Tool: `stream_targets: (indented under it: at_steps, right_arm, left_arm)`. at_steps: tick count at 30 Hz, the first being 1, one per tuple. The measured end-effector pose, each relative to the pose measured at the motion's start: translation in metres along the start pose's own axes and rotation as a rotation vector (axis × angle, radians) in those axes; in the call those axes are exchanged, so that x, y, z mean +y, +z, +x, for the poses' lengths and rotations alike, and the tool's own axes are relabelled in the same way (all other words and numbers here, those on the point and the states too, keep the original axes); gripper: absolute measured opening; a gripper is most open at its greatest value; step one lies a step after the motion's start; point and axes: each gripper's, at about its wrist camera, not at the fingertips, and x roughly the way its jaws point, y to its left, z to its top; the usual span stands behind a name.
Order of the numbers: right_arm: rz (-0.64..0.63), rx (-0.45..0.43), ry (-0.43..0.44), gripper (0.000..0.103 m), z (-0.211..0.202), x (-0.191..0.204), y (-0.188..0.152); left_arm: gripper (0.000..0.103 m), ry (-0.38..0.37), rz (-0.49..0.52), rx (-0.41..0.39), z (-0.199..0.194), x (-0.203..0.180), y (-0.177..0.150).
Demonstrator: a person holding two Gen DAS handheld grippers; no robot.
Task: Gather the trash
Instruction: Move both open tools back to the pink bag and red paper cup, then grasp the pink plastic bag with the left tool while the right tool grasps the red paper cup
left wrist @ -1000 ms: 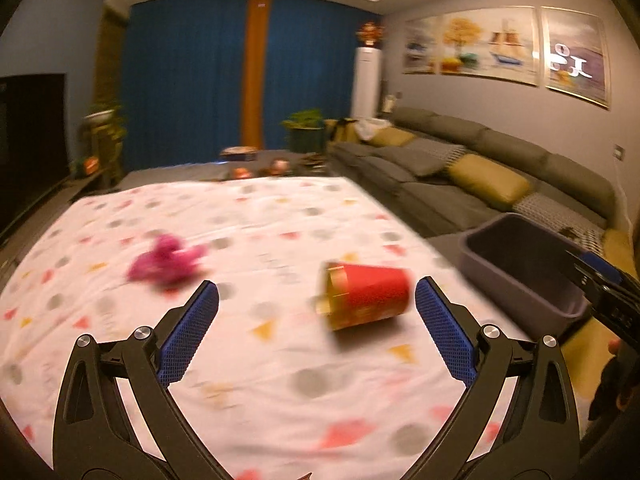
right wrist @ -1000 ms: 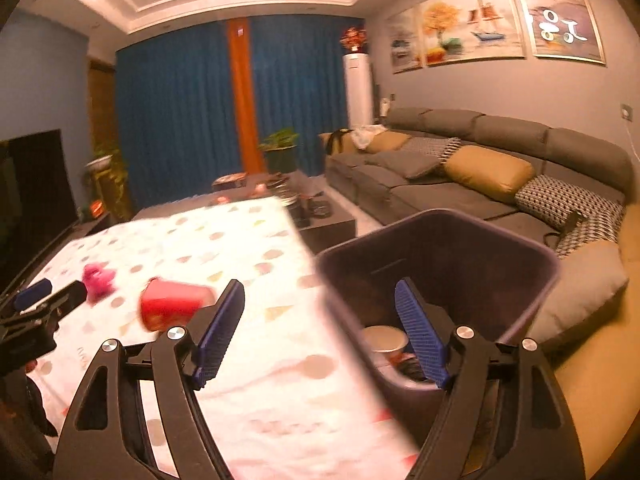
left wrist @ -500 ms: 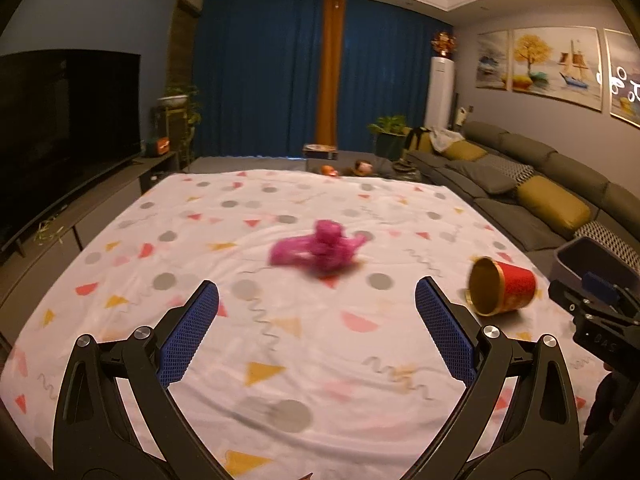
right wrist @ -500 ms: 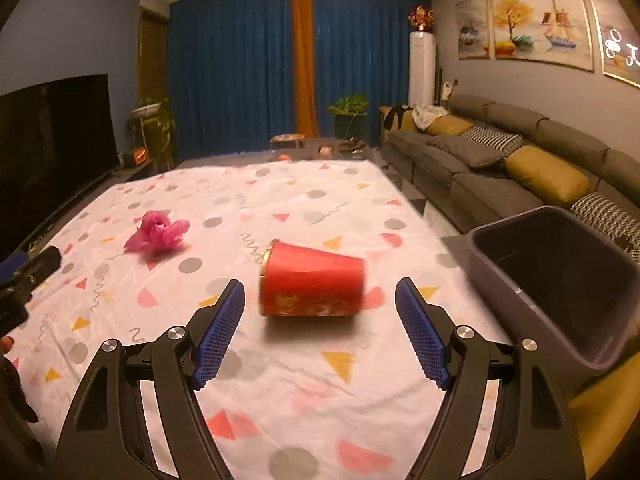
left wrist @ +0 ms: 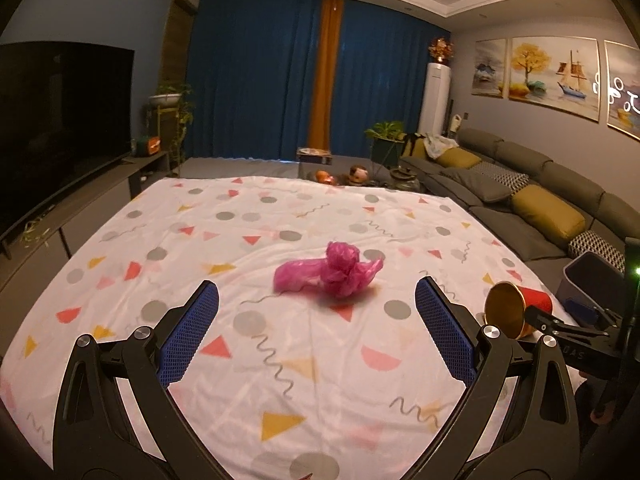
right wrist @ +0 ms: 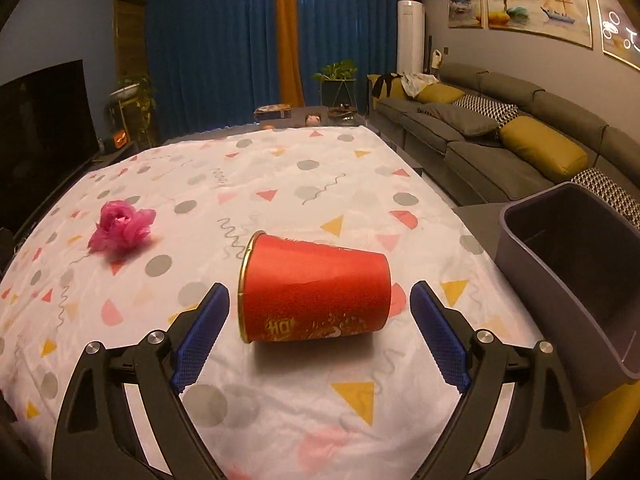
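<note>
A crumpled pink plastic bag [left wrist: 330, 274] lies on the patterned white cloth [left wrist: 280, 360], just ahead of my left gripper [left wrist: 318, 330], which is open with nothing between its blue pads. A red paper cup [right wrist: 314, 290] with a gold rim lies on its side, mouth to the left. My right gripper [right wrist: 320, 336] straddles its near side, jaws opening, pads clear of it. The pink bag [right wrist: 120, 230] shows to the left in the right wrist view, and the cup [left wrist: 516, 314] sits at the right in the left wrist view, behind the right gripper's black frame.
A dark grey bin [right wrist: 580, 276] stands off the table's right edge, beside a grey sofa [right wrist: 520, 148] with yellow cushions. A television [left wrist: 60, 120] is on the left. Blue curtains and a low table with small items lie beyond the far edge.
Both views swung left from the bin toward the table. The cup came to lie between the right jaws, which spread wider. The pink bag moved to the centre ahead of the left gripper.
</note>
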Motion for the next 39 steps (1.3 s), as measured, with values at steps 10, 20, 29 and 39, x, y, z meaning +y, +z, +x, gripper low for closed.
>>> stream_targets:
  at_steps: [10,20,29,39]
  right_arm:
    - [0.026,0.040,0.023,0.089,0.020,-0.001,0.007]
    - [0.048,0.045,0.034,0.082,0.026,-0.007,0.012]
    - [0.058,0.013,0.011,0.082,0.021,-0.016,0.014]
    - [0.053,-0.007,0.014,0.082,0.012,-0.016,0.016]
  left_arm:
    - [0.097,-0.030,0.014,0.055,0.045,-0.002,0.007]
    - [0.097,-0.049,0.057,0.118,0.085,-0.007,0.010]
    - [0.092,-0.072,0.046,0.247,0.133,-0.009,0.017]
    - [0.030,-0.131,0.081,0.350,0.153,-0.017,0.009]
